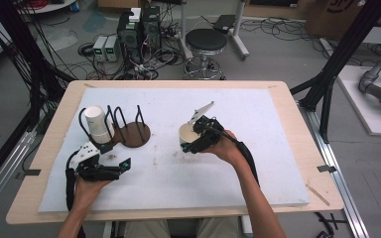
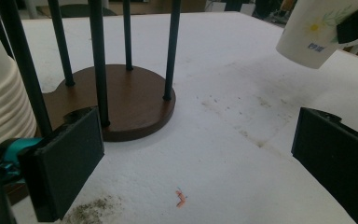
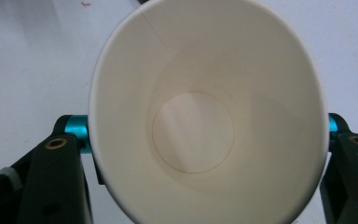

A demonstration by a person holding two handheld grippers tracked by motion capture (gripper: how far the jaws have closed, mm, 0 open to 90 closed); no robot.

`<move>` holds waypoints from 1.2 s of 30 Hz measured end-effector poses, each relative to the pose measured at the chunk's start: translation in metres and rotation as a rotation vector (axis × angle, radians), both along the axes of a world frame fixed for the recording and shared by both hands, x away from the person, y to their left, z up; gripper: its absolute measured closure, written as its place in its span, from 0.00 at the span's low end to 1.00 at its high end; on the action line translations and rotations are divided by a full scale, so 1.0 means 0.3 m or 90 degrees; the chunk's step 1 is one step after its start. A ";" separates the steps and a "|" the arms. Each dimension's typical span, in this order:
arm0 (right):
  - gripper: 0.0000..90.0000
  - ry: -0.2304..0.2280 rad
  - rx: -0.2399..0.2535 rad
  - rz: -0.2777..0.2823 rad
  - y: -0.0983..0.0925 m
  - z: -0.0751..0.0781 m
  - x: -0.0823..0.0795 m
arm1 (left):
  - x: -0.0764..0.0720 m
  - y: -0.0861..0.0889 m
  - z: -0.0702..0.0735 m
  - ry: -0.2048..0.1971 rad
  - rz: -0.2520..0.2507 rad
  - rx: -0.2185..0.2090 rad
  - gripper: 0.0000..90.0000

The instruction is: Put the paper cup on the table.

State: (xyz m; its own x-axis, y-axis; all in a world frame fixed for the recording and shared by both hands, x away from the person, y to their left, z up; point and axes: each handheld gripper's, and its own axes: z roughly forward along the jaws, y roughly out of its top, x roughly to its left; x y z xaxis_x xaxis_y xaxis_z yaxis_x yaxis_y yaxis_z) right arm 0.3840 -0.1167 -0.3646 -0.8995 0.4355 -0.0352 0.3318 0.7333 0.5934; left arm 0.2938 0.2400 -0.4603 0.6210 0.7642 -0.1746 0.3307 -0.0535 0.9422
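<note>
cup (image 1: 188,133) sits clamped in the right gripper (image 1: 194,140), held above the white mat (image 1: 258,163) near the middle of the table (image 1: 297,124). in the right gripper view the cup's (image 3: 193,133) mouth faces the camera, squeezed to an oval, with a black jaw pressing on each side of its wall. the left gripper view shows the same cup (image 2: 314,35) off the mat, tilted, with a flower print on its side. left gripper (image 1: 121,167) rests low over the mat at the left, its jaws wide apart with nothing between them. just beyond it stands the rack (image 1: 131,131), a round wooden base with black rods, and a stack of cups (image 1: 98,125) at its left end.
</note>
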 end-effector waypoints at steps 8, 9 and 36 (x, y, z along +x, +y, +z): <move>0.34 0.003 -0.020 0.000 0.026 -0.030 0.019 | 0.000 0.001 0.000 0.002 0.000 -0.002 0.02; 0.34 0.003 -0.020 0.000 0.026 -0.030 0.019 | 0.000 0.002 0.000 0.001 0.000 -0.002 0.02; 0.34 0.024 -0.037 -0.028 0.086 -0.144 0.058 | -0.006 -0.002 0.000 -0.010 0.010 0.005 0.02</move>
